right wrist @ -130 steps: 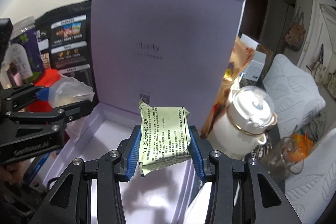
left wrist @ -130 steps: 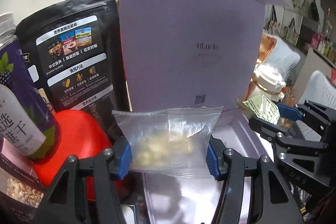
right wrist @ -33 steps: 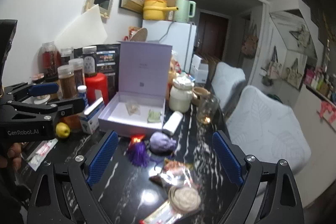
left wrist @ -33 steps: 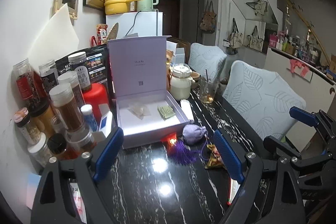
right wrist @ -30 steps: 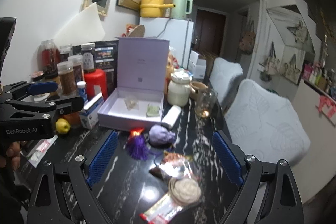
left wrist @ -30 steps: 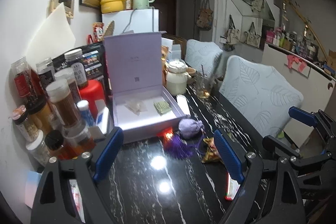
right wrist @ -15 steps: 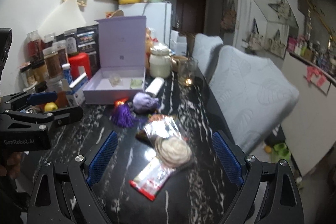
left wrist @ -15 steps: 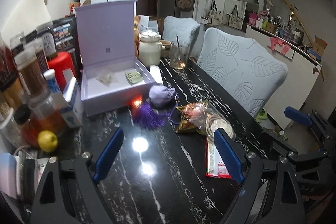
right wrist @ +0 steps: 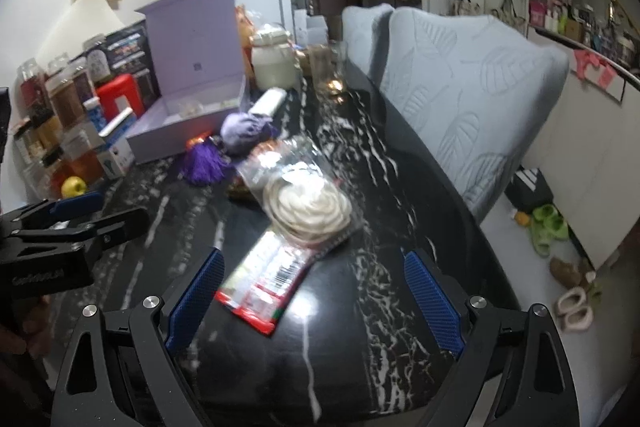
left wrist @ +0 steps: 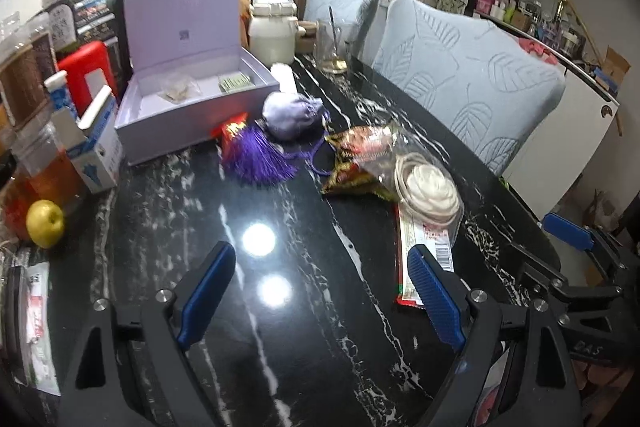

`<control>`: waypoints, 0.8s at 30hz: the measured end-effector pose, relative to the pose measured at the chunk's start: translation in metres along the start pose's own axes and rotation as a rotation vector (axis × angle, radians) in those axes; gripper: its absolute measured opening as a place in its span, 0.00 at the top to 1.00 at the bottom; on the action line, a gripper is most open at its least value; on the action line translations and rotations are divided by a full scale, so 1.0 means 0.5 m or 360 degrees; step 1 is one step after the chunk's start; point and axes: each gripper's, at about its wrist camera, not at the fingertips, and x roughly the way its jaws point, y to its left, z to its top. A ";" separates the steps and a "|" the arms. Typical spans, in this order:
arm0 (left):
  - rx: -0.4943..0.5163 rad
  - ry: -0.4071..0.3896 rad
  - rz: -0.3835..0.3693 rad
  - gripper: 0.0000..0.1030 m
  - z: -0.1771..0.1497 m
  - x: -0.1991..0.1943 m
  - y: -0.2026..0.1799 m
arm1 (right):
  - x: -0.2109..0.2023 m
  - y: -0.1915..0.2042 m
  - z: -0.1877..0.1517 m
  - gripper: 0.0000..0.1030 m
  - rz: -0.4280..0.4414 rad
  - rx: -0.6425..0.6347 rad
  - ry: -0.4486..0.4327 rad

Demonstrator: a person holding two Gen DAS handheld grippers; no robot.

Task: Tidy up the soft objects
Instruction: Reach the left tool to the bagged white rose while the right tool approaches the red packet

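The open lilac box (left wrist: 192, 123) holds a clear packet (left wrist: 176, 91) and a green packet (left wrist: 235, 81). In front of it on the black marble table lie a lavender pouch (left wrist: 292, 113), a purple tassel (left wrist: 256, 159), a shiny snack bag (left wrist: 360, 151), a clear pack with a white coil (left wrist: 428, 189) and a red-and-white packet (left wrist: 420, 255). My left gripper (left wrist: 320, 259) is open and empty above bare table. My right gripper (right wrist: 314, 263) is open and empty just short of the red-and-white packet (right wrist: 268, 275) and the coil pack (right wrist: 312, 207).
Jars and bottles crowd the left edge, with a yellow fruit (left wrist: 45, 223) and a blue-and-white carton (left wrist: 96, 143). A white lidded jar (left wrist: 272, 35) and a glass (left wrist: 334, 47) stand behind the box. Padded chairs (left wrist: 460, 67) line the table's right edge.
Both grippers, which earlier held the two packets over the box, are now empty. Over the last second both have sunk and tipped down towards the table, so the loose items look nearer.
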 end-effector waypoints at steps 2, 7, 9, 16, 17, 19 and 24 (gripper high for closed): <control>-0.0015 0.0026 -0.0017 0.14 -0.003 0.015 -0.004 | 0.020 -0.012 -0.007 0.10 -0.0013 0.0013 0.0026; -0.0039 0.0072 -0.0058 0.14 -0.001 0.046 -0.005 | 0.067 -0.041 -0.010 0.10 0.0007 0.0052 0.0097; -0.0062 0.0090 -0.0073 0.14 0.004 0.060 -0.005 | 0.085 -0.051 -0.006 0.10 0.0022 0.0064 0.0122; -0.0094 0.0096 -0.0103 0.14 0.033 0.093 -0.027 | 0.116 -0.085 0.002 0.10 0.0008 0.0066 0.0156; -0.0088 0.0100 -0.0111 0.14 0.038 0.099 -0.037 | 0.119 -0.093 0.003 0.10 0.0003 0.0070 0.0160; -0.0078 0.0112 -0.0132 0.14 0.046 0.111 -0.052 | 0.123 -0.108 0.004 0.10 -0.0008 0.0078 0.0166; -0.0065 0.0150 -0.0220 0.14 0.067 0.144 -0.098 | 0.131 -0.145 0.011 0.10 -0.0046 0.0090 0.0181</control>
